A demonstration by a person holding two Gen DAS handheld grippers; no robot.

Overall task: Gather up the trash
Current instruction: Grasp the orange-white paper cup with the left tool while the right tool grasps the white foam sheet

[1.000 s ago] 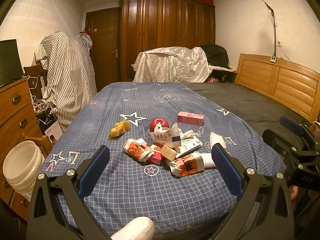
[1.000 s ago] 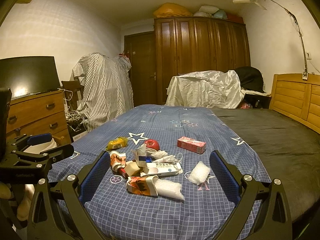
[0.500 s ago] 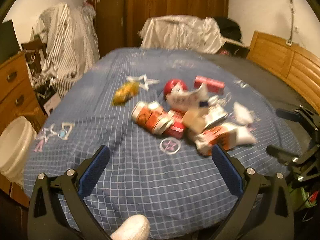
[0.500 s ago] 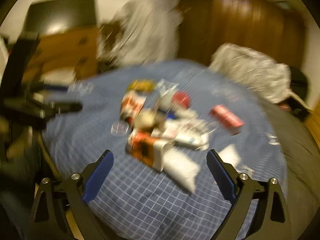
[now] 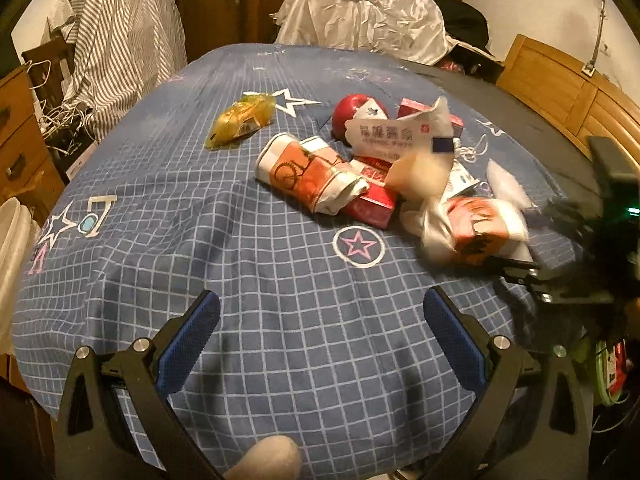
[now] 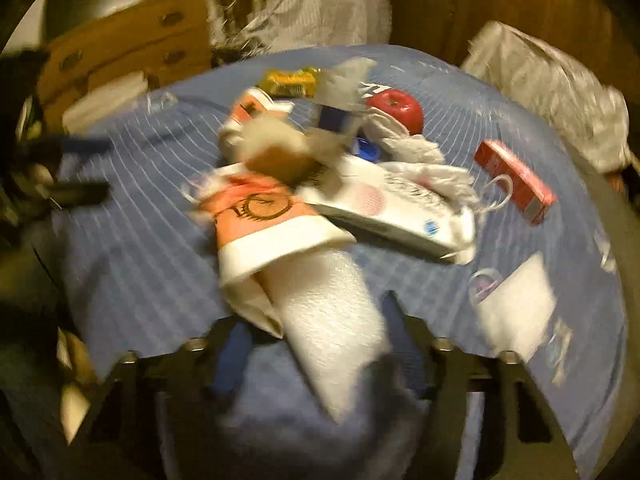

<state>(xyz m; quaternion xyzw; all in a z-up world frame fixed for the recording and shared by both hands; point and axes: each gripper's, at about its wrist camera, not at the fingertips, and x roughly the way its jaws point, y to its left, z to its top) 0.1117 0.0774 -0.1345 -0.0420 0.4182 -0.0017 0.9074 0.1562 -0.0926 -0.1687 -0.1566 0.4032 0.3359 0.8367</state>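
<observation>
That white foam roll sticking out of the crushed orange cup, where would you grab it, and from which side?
Probably by its free near end. The white foam roll lies lengthwise toward the right gripper, its far end tucked into the crushed orange cup. Coming from the near bed edge, pads on its two long sides, suits its narrow soft shape. The gripper's jaws have just been closing around that end; blur hides any contact.

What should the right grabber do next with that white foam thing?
Probably close all the way. The right gripper has just been closing, and the white foam wrap lies between its jaws, sticking out of the orange paper cup. The blur hides whether the pads touch it.
</observation>
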